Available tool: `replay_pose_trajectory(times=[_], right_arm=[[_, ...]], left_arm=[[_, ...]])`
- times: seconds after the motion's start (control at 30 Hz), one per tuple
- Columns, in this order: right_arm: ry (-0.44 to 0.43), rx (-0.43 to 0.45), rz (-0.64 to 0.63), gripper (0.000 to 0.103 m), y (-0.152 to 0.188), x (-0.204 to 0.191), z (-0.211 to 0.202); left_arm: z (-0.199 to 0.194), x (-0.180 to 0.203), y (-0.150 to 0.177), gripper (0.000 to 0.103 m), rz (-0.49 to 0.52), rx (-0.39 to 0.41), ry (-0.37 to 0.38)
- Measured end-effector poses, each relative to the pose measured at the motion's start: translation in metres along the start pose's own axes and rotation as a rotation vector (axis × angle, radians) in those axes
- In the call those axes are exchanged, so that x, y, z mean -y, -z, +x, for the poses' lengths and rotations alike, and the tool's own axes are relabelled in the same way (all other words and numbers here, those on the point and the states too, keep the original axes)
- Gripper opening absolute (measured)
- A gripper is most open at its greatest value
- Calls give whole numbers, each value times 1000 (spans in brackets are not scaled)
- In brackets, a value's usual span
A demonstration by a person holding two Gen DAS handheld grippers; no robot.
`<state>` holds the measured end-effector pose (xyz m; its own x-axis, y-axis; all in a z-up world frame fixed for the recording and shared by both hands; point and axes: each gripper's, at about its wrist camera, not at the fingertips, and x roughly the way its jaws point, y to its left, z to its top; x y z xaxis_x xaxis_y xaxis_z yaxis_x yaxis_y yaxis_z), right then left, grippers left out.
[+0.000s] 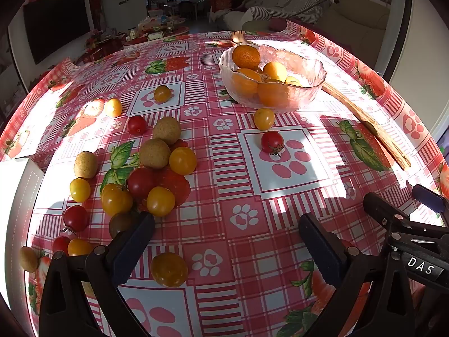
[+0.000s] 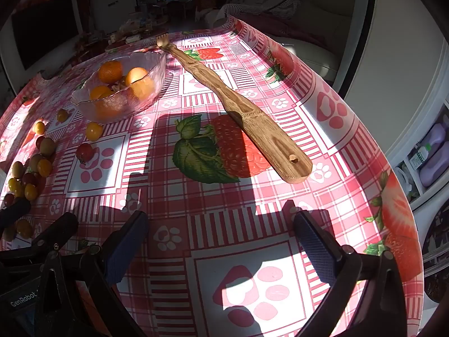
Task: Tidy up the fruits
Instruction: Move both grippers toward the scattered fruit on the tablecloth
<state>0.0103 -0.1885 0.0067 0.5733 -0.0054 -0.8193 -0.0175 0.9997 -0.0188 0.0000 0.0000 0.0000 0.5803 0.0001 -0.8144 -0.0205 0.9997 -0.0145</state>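
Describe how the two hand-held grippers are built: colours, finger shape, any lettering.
Both look alike. The left hand-held gripper has a black plastic frame with silver rivets and two flat fingers faced with dark blue textured pads. The right hand-held gripper has the same black frame and blue pads. White lettering shows on the bodies: "DAS" in the left wrist view, "GenRobot" in the right. No sleeves or cables show.

Wooden back scratcher [image 2: 241, 109] lies on checked tablecloth [image 2: 219, 219] — sofa [image 1: 283, 8] beyond.

Tomatoes [image 1: 157, 179] lie left of bowl [image 1: 308, 64], perhaps touching backscratcher [image 1: 364, 120].
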Motion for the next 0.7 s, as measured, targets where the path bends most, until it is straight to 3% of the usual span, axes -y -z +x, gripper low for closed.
replay_pose_trajectory(times=[0.17, 0.27, 0.43, 0.53, 0.7], right_arm=[[-2, -9, -8, 103, 0, 0, 0], [19, -43, 4, 103, 0, 3, -4], [12, 12, -7, 103, 4, 2, -35], [-44, 25, -40, 103, 11, -11, -56], [-172, -59, -83, 103, 42, -42, -78]], left_arm=[[-8, -2, 2, 103, 15, 7, -13], [-34, -8, 5, 103, 34, 90, -36], [-85, -35, 9, 103, 46, 189, -46], [-109, -60, 23, 103, -9, 185, -20], [-132, -96, 63, 103, -109, 124, -55]])
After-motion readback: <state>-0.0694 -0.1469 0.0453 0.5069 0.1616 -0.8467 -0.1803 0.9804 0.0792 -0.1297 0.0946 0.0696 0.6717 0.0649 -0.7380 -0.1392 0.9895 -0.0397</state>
